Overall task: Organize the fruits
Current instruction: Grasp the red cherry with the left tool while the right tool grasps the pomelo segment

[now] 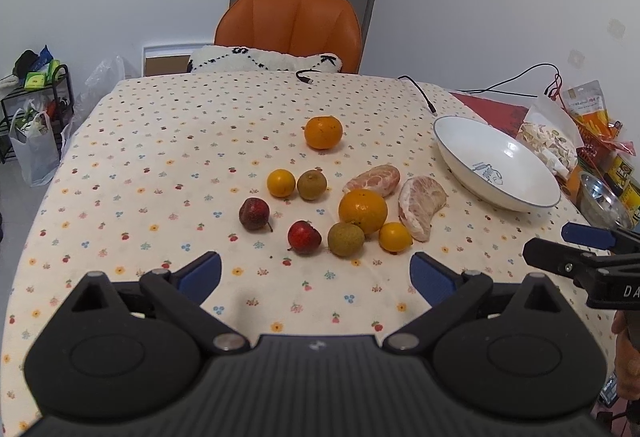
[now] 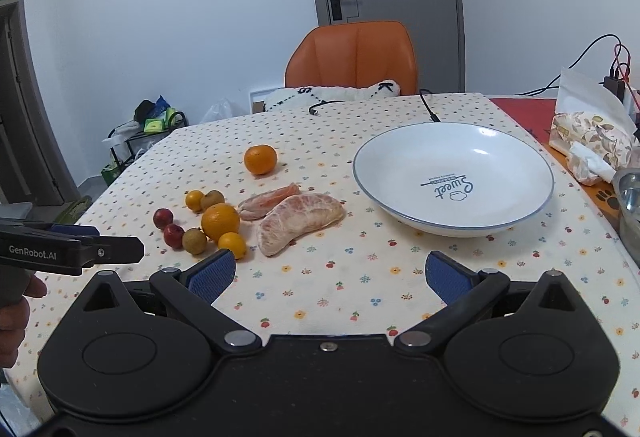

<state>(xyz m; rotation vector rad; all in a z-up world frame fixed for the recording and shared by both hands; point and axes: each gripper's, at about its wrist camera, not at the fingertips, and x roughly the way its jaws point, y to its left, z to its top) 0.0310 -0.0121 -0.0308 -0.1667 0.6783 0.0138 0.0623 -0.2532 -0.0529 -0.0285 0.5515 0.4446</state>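
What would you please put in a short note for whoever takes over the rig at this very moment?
Left gripper: jaws open, holding nothing, low over the table's near edge.
Right gripper: jaws open, holding nothing, facing the white plate.
Fruit: all on the tablecloth, left of the plate: oranges, small fruits, two peeled segments.
Done: nothing; the plate holds nothing.
Left: probably move the fruit to the plate.

Cream tablecloth [image 1: 160, 141] with small multicoloured floral dots at frame centre, white plate [image 2: 400, 173] with blue rim and blue lettering at right, orange oranges [image 1: 323, 133], dark red fruits [image 1: 304, 237], pale pink peeled segments [image 2: 300, 217], orange chair [image 1: 288, 25] at top centre.
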